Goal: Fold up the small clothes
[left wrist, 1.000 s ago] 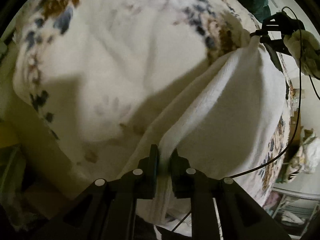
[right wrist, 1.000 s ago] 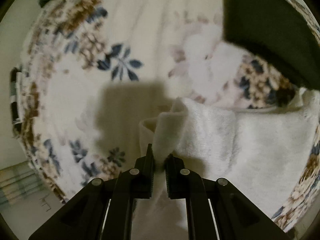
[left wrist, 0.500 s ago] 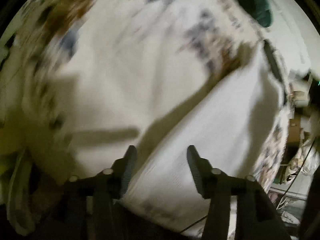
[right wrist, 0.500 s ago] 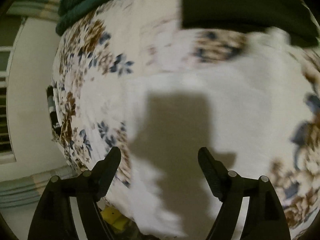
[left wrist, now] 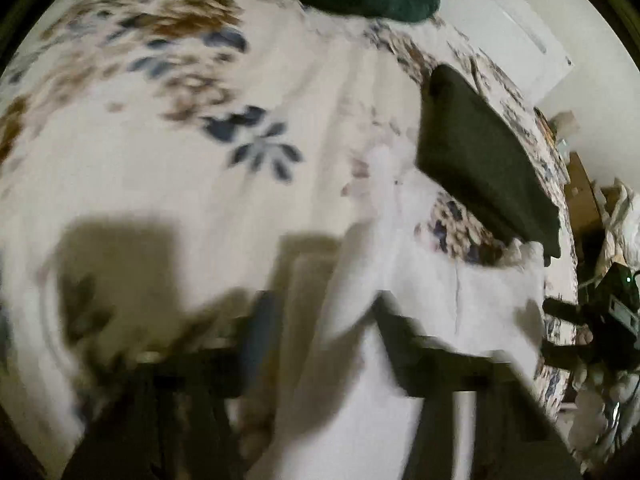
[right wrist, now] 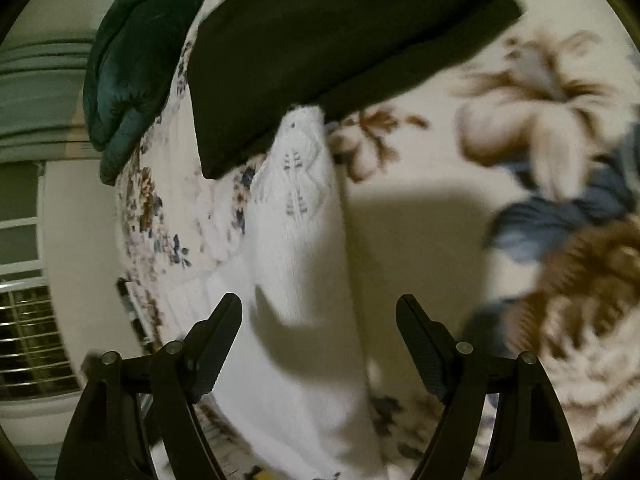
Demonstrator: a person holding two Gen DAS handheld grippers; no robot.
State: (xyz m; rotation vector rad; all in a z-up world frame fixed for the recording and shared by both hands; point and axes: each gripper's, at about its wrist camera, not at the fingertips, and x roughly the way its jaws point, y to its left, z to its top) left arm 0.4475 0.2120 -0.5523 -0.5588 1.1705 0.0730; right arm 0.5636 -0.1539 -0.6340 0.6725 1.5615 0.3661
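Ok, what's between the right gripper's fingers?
Nothing gripped: the right gripper stands open; the right wrist view shows white garment and floral blanket below.

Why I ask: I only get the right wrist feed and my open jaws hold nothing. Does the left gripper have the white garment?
Observer: The left gripper has a raised fold of the white garment between its jaws, which are closing. Blur hides whether the pads press on it yet.
Operator: Does the left wrist view show my gripper?
Observer: Yes. The right gripper shows at that view's right edge, at the garment's far side, fingers apart with nothing between them.
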